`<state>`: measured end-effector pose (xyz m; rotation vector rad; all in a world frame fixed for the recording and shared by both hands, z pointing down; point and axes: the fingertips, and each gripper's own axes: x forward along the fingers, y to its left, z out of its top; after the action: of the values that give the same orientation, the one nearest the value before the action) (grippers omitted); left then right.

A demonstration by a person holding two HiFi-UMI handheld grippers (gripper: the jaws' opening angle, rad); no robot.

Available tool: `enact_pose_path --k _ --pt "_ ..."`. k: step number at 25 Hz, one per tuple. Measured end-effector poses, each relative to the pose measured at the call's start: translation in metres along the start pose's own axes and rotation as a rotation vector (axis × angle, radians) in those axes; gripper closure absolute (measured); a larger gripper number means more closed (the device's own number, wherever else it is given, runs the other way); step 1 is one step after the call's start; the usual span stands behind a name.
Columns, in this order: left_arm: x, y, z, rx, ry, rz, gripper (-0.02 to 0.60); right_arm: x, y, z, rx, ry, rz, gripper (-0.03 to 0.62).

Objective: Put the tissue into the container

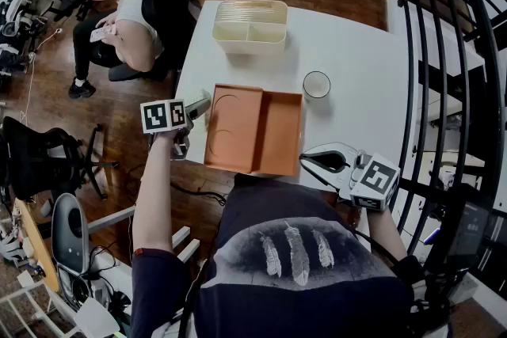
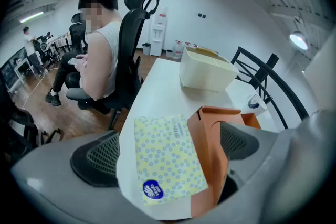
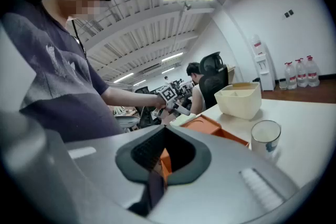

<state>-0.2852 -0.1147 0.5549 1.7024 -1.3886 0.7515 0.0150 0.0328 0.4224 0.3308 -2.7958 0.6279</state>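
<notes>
Two grippers flank the orange tray [image 1: 273, 131] in the head view. The left gripper [image 1: 198, 108] sits just beside the tray's left wall, and the right gripper [image 1: 305, 161] sits at the tray's near right corner. A cream container [image 1: 238, 43] stands beyond the tray's far edge on the white table [image 1: 356, 67]. A glass cup [image 1: 317, 84] stands just past the tray's far right corner. A seated person [image 1: 131, 20] is well left of the tray, off the table.

In the left gripper view, the jaws stand wide apart and press on nothing. The tissue pack [image 2: 168, 157] lies flat on the table between them, touching or just beside the left wall of the orange tray [image 2: 207, 149]. That wall also falls between the jaws.

In the right gripper view, the right gripper [image 3: 160, 128] has its jaws together with nothing clamped. The orange tray [image 3: 210, 126] lies directly ahead, and the glass cup [image 3: 265, 136] stands to the tray's right.
</notes>
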Motion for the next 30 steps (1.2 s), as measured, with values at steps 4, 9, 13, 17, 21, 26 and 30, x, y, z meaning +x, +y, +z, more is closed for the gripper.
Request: enact_pose_path --k 4,9,13,17,21,26,30 --pt "0.011 0.008 -0.005 -0.017 0.056 0.019 -0.015 -0.004 0.003 0.001 0.002 -0.046 0.023 0.592" --pt "0.023 0.016 -0.016 -0.038 0.104 0.036 -0.011 -0.004 -0.001 -0.002 0.015 -0.031 0.006 0.592" --pt "0.026 0.027 -0.022 -0.068 0.109 0.051 0.058 -0.001 0.000 0.000 0.011 -0.034 0.017 0.592" --pt "0.028 0.022 -0.024 -0.066 0.119 0.045 0.063 0.000 0.001 -0.006 0.009 0.003 0.016 0.591" --pt "0.030 0.016 -0.020 -0.018 0.141 0.047 0.065 0.004 0.003 -0.006 -0.006 0.014 0.031 0.591" --pt "0.029 0.011 -0.020 -0.053 0.152 0.007 0.186 0.004 0.000 -0.005 0.002 0.020 0.013 0.591" --pt "0.020 0.014 -0.016 -0.066 0.132 -0.001 0.198 0.000 -0.001 -0.007 0.006 0.008 0.009 0.592"
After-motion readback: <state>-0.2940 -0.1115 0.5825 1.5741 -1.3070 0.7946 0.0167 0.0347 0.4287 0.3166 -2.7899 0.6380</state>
